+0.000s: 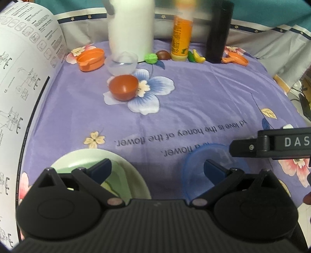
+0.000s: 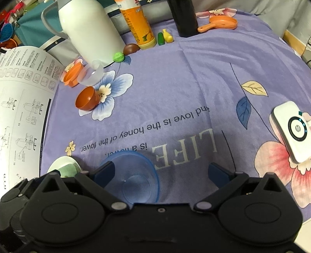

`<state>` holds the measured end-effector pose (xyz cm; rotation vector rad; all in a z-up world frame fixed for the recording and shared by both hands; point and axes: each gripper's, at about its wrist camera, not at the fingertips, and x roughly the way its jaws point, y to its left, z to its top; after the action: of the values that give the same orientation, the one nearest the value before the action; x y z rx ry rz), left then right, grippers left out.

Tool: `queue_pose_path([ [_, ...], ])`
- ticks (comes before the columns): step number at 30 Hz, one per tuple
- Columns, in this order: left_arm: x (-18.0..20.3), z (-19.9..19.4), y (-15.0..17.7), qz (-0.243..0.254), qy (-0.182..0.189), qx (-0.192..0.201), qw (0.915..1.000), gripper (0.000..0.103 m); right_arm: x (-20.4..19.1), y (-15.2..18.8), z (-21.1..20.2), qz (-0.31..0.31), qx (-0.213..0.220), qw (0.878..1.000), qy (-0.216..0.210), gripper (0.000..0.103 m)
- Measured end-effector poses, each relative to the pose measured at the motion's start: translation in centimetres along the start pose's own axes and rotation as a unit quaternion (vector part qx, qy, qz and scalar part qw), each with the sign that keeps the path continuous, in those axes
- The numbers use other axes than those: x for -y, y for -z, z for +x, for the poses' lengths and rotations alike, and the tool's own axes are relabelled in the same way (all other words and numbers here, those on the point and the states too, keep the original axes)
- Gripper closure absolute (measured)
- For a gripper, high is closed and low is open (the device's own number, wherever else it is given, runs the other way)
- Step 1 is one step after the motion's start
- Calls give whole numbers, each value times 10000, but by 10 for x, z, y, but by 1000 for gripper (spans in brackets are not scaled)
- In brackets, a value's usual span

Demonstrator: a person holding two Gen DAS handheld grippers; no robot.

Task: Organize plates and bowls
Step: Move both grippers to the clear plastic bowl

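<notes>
Both tools spread, empty: left tool (image 1: 157, 171), right tool (image 2: 161, 173). Risk: blue bowl (image 2: 134, 175) at 6 o'clock slides on cloth if pinched off-centre.

White jug (image 2: 87, 33), orange bottle (image 2: 139, 25), black cylinder (image 2: 183, 17) — all upright along the purple cloth's (image 2: 175, 87) far edge.

This is looking like a home, with a table doing duty as a play area. A purple floral bedsheet (image 2: 175, 81) is covering it (printed with a line about love and flowers), a white thermos jug (image 2: 87, 33) and an orange bottle (image 2: 138, 25) are standing at the far edge, and toy dishes are lying about.
</notes>
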<state>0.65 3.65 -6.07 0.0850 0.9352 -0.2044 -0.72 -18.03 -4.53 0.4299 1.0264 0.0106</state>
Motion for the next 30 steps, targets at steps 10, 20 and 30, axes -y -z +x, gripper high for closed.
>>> queue_pose_path([
  [10, -38, 11, -42, -153, -297, 275, 9991, 0, -30, -34, 10, -94, 26, 9999, -138, 0],
  [20, -85, 44, -100, -419, -627, 503, 9959, 0, -66, -94, 36, -125, 229, 9994, -205, 0],
  [30, -120, 116, -152, -863, -770, 321, 9928, 0, -86, -168, 99, 118, 253, 9992, -275, 0],
])
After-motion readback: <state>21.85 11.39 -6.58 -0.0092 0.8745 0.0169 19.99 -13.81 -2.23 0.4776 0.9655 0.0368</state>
